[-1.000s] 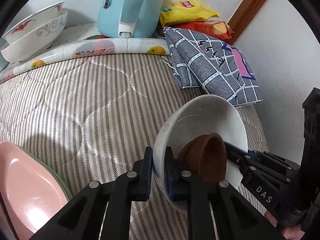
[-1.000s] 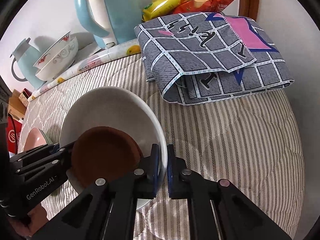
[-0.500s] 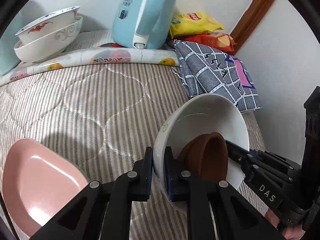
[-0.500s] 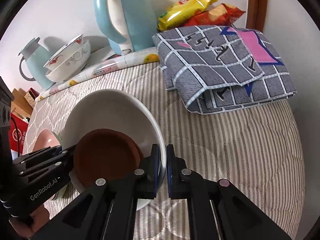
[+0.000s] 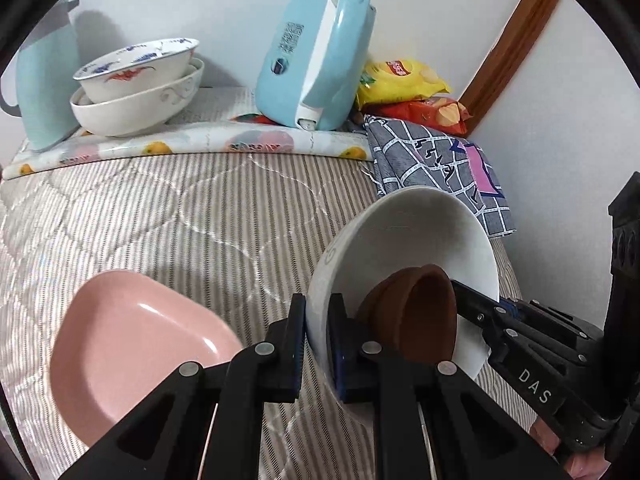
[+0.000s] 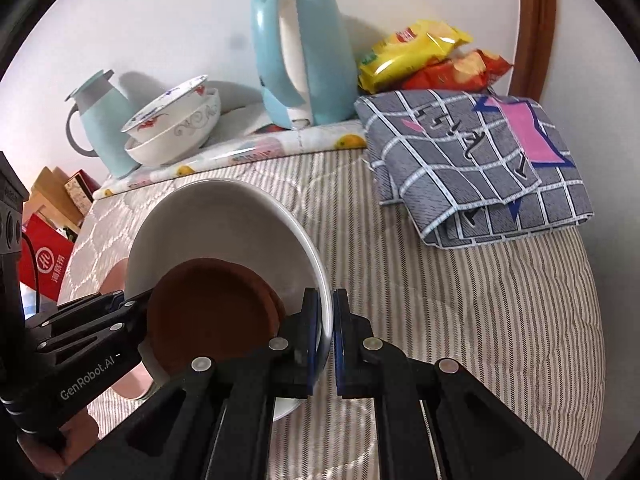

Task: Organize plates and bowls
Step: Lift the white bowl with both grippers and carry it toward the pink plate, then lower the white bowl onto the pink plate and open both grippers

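Note:
A white bowl (image 5: 408,236) with a small brown bowl (image 5: 416,316) inside it is held above the striped quilt by both grippers. My left gripper (image 5: 318,344) is shut on the white bowl's left rim. My right gripper (image 6: 326,332) is shut on the opposite rim of the white bowl (image 6: 224,224); the brown bowl (image 6: 212,312) shows there too. A pink plate (image 5: 132,344) lies on the quilt to the left, with a greenish plate under it. Two stacked patterned bowls (image 5: 140,84) stand at the back left, also in the right wrist view (image 6: 176,124).
A light blue kettle (image 5: 316,60) and a blue jug (image 5: 44,84) stand at the back on a fruit-print mat (image 5: 192,144). A folded grey checked cloth (image 6: 480,168) and snack bags (image 6: 424,52) lie at the back right. The wall is close on the right.
Both grippers have lifted and drawn back with the white bowl still held. The pink plate, the stacked bowls and the jug have come further into view.

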Available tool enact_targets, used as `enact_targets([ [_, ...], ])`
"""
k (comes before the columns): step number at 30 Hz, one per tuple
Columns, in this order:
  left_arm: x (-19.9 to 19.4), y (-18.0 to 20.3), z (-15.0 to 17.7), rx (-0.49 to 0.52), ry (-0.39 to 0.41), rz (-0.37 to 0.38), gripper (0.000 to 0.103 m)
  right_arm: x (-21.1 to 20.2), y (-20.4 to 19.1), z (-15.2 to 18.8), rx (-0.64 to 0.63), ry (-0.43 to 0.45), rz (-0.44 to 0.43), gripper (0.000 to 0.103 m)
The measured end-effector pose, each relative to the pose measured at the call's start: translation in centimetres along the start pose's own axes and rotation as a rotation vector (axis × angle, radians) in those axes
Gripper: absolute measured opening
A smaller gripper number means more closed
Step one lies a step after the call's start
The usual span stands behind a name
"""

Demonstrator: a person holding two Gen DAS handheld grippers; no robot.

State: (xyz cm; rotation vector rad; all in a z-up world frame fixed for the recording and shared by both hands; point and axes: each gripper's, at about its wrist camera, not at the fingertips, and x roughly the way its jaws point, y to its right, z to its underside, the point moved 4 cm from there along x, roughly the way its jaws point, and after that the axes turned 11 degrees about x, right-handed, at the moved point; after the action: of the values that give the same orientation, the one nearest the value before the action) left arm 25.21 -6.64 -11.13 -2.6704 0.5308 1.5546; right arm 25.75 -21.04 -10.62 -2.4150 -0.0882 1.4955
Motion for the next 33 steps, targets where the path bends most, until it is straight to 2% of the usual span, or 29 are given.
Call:
enact_targets([
  [12, -3.3, -2.3, 1.3, -0.028, 0.034, -0.02, 0.011, -1.7, -3.2, 1.2, -0.037, 0.021, -0.024, 0.007],
  [33, -7.2, -7.0, 4.4, -0.094, 0.07, -0.055, 0.011, -2.3, -8.7, 4.0, -0.099, 0.02, -0.067, 0.007],
])
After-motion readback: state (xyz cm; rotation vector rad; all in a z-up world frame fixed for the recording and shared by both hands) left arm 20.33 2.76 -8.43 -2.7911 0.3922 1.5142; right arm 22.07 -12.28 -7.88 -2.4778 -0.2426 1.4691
